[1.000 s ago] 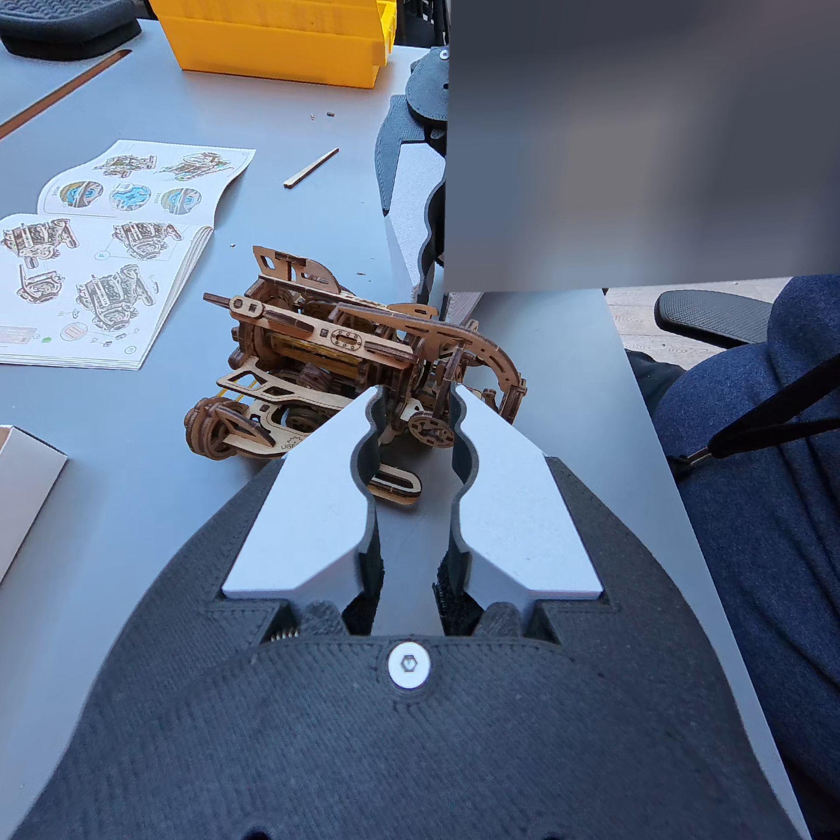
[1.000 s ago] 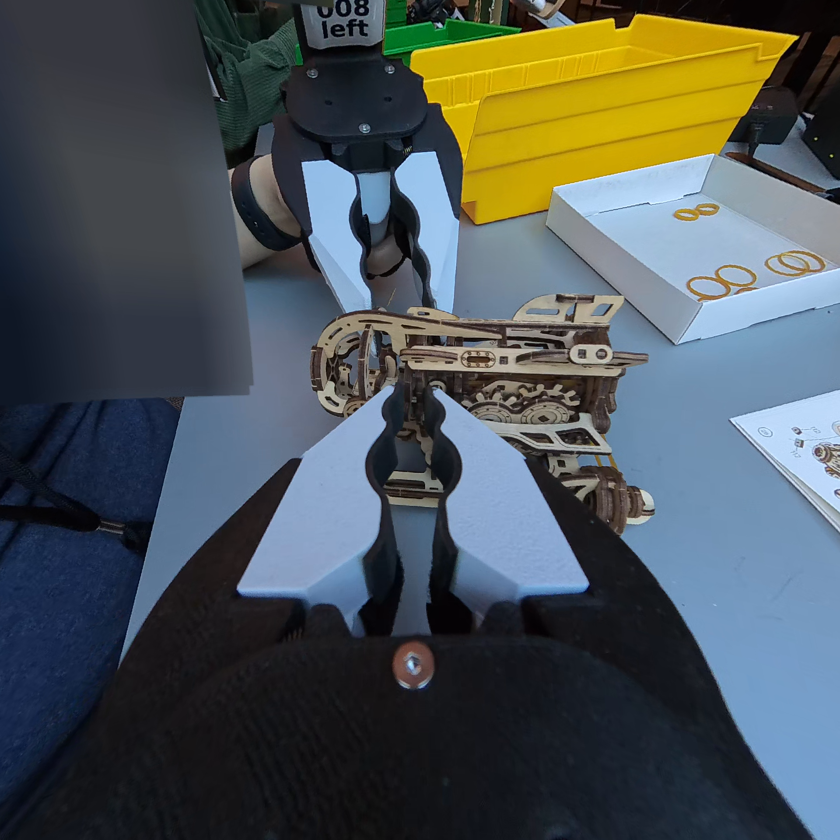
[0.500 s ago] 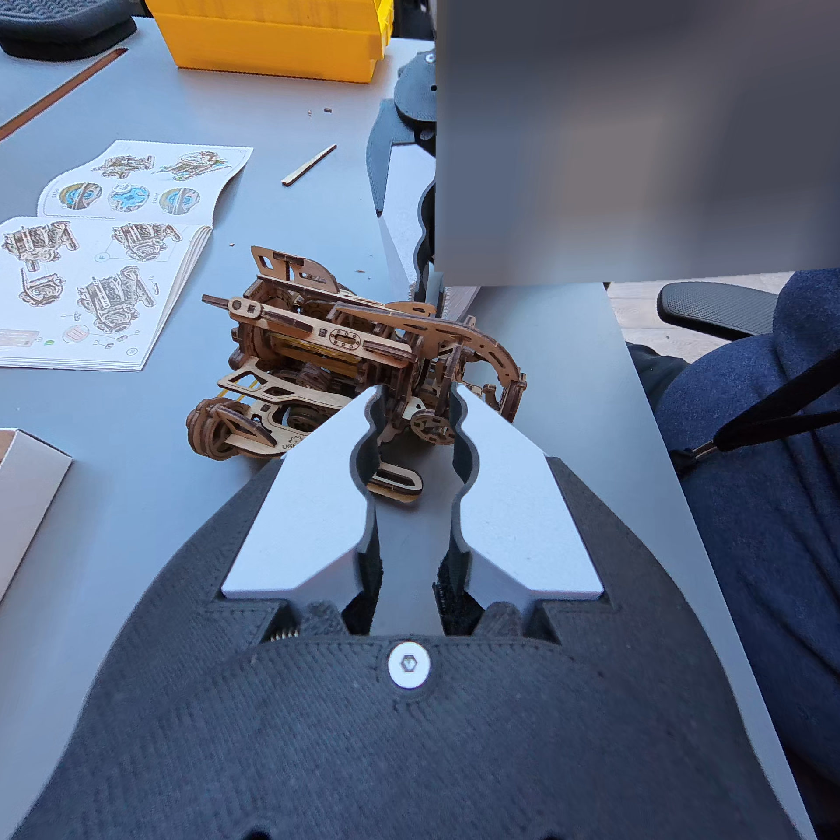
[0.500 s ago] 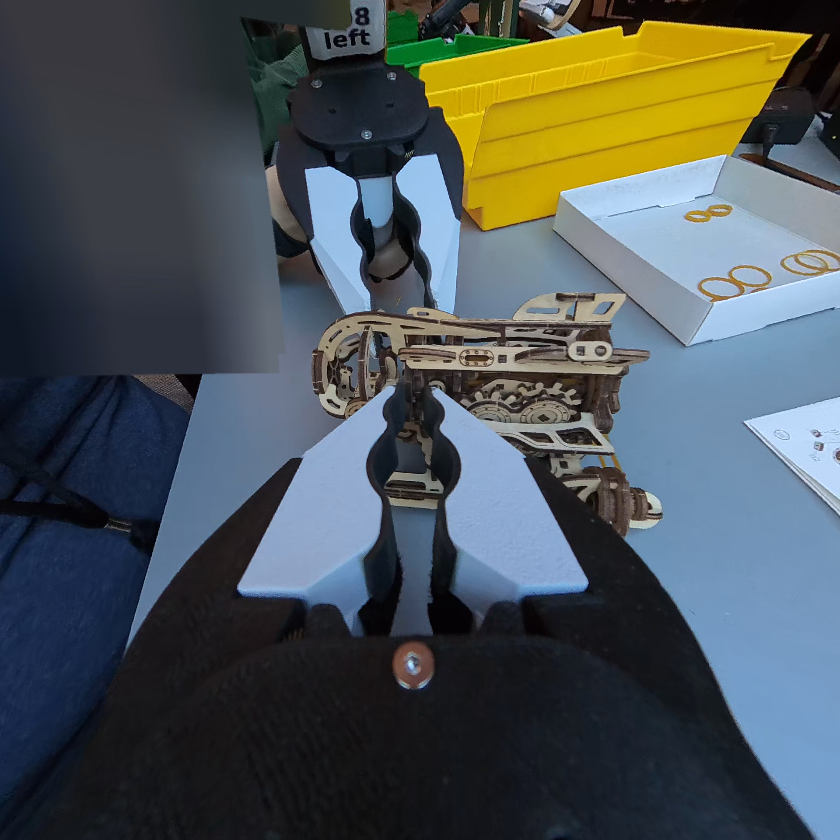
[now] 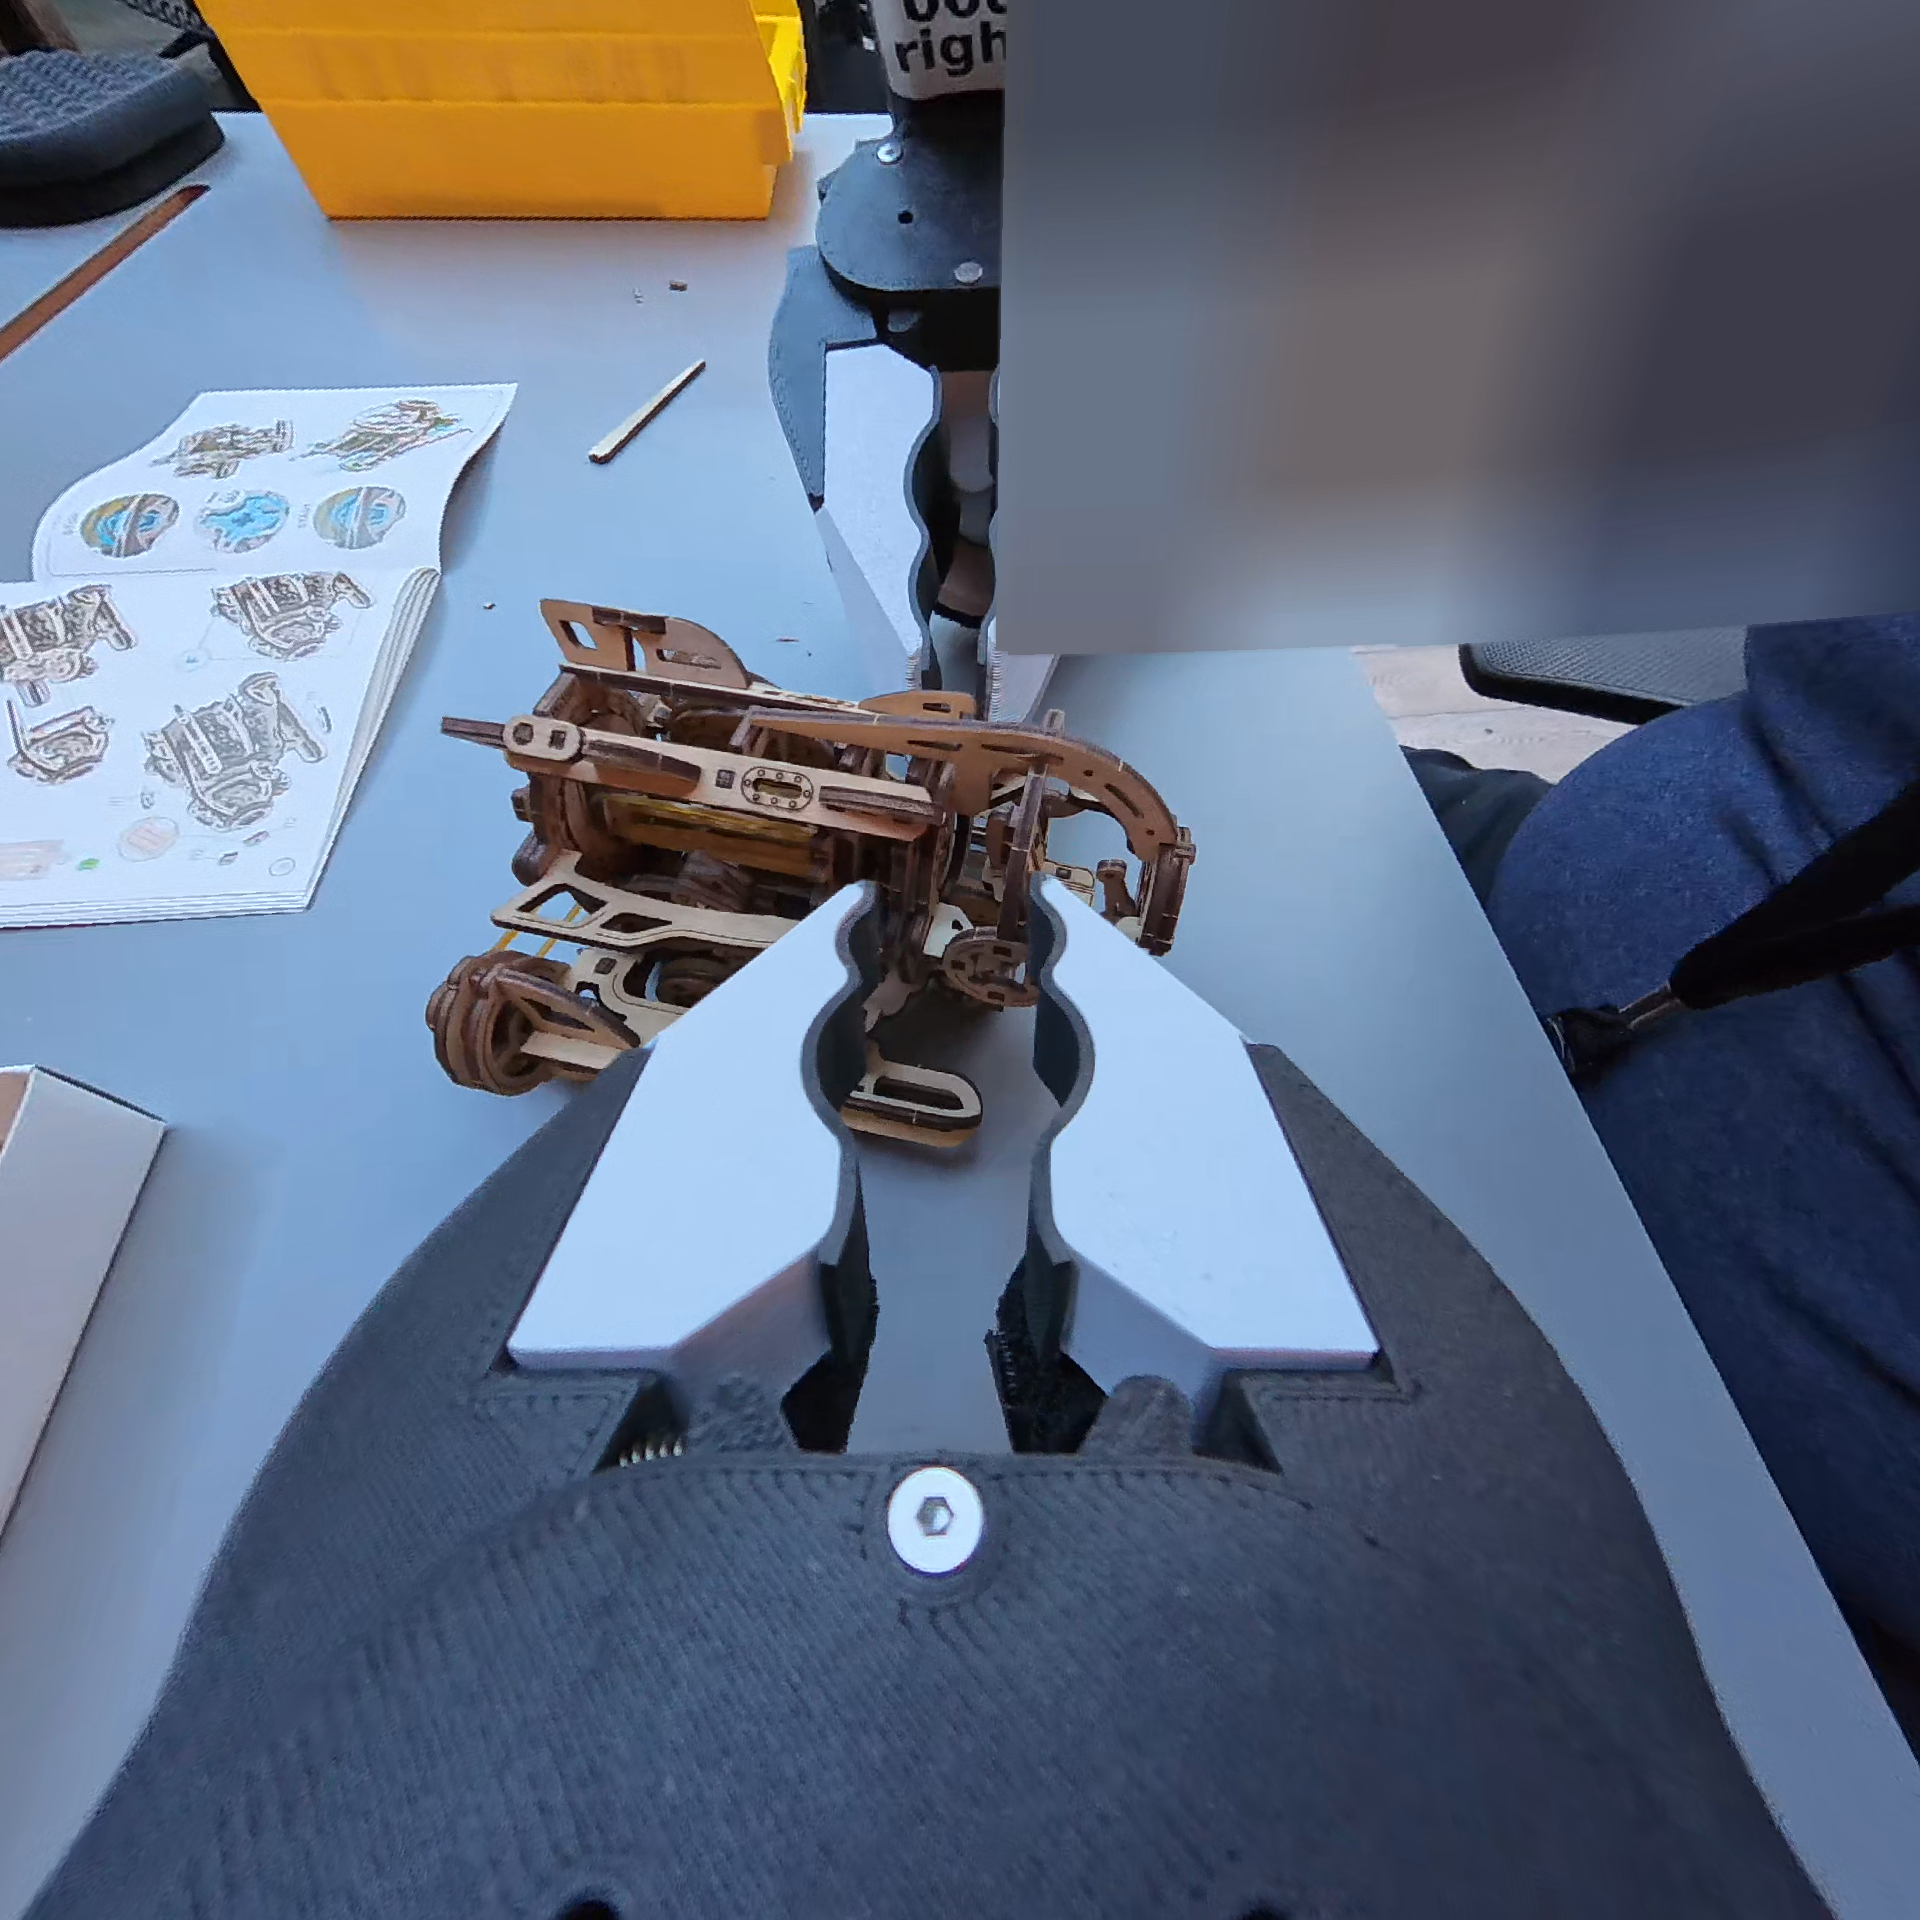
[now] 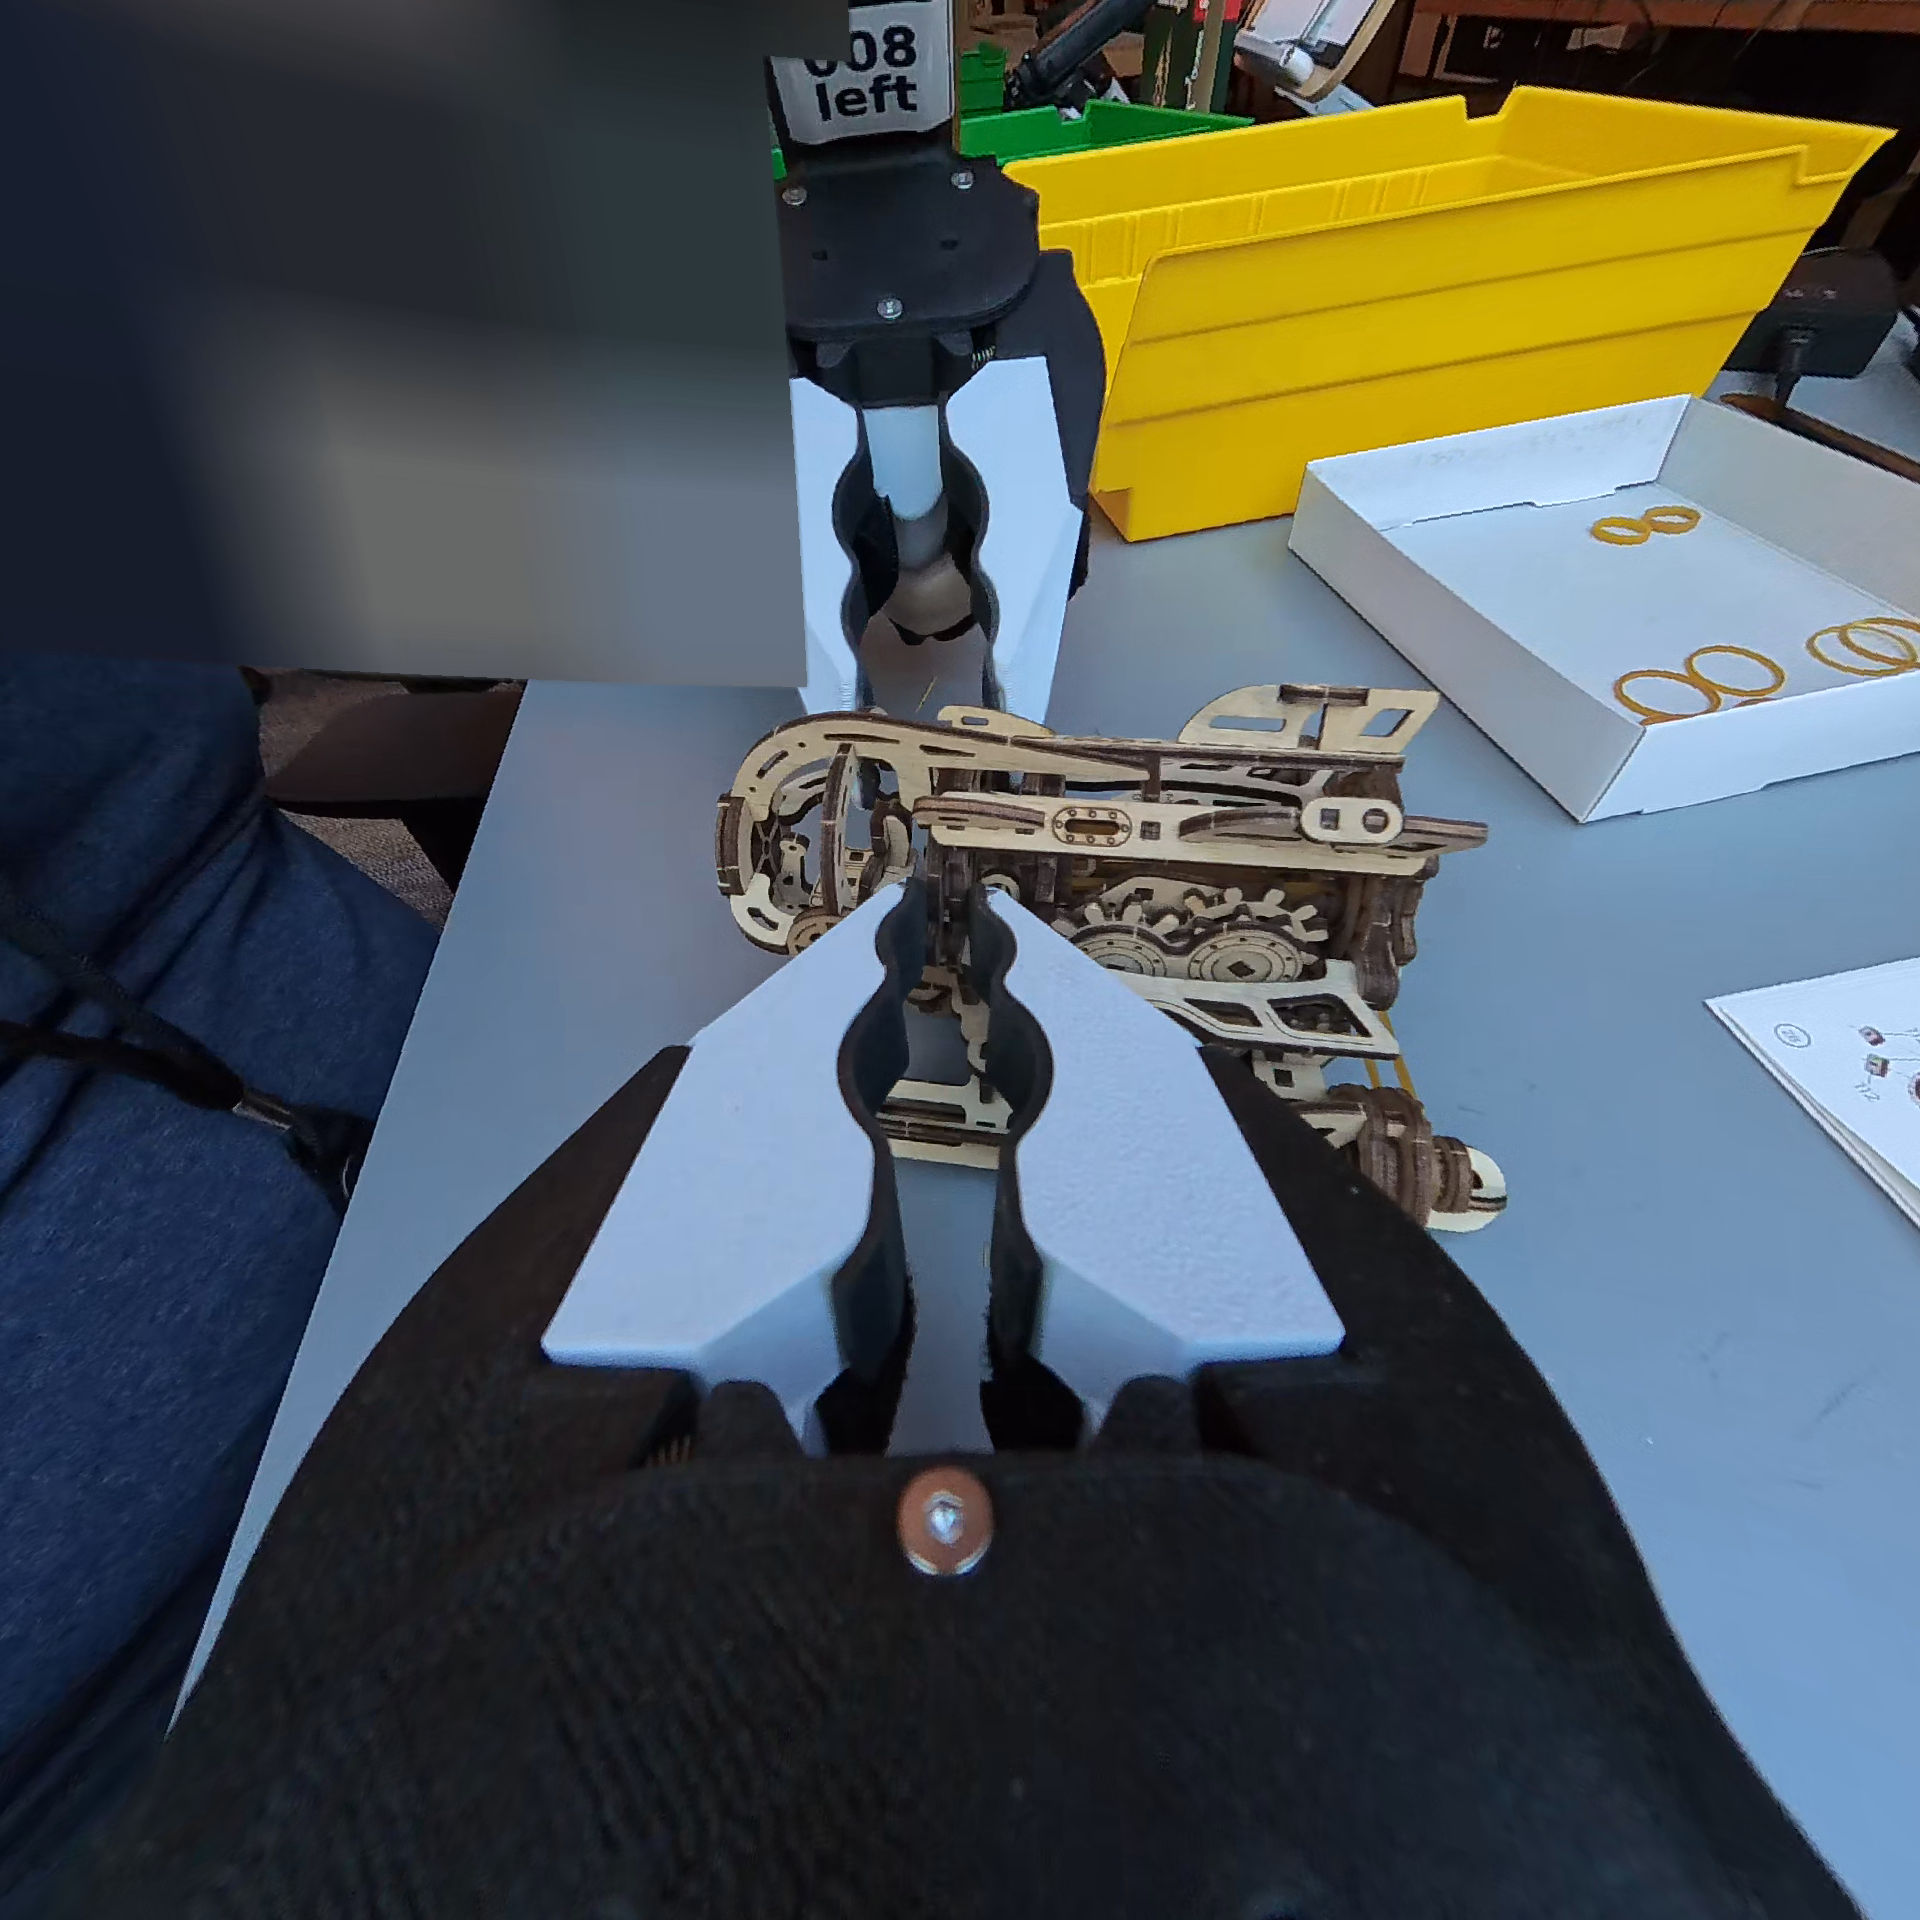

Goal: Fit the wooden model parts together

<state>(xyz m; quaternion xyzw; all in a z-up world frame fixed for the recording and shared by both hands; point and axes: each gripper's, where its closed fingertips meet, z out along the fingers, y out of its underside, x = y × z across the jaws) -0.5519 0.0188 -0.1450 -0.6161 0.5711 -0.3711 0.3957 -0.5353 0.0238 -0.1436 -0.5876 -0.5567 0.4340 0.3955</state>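
Currently my left gripper jaws gapped, right gripper narrow, flanking wooden model near table edge; neither grips visibly.

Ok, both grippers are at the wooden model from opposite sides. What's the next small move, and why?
Probably close the left gripper gently to steady the wooden model. Its fingers straddle the model's near end with a clear gap, gripping nothing. The right gripper has its tips much closer together around an upright plate on the opposite side; whether it grips is unclear. The model rests on the table.
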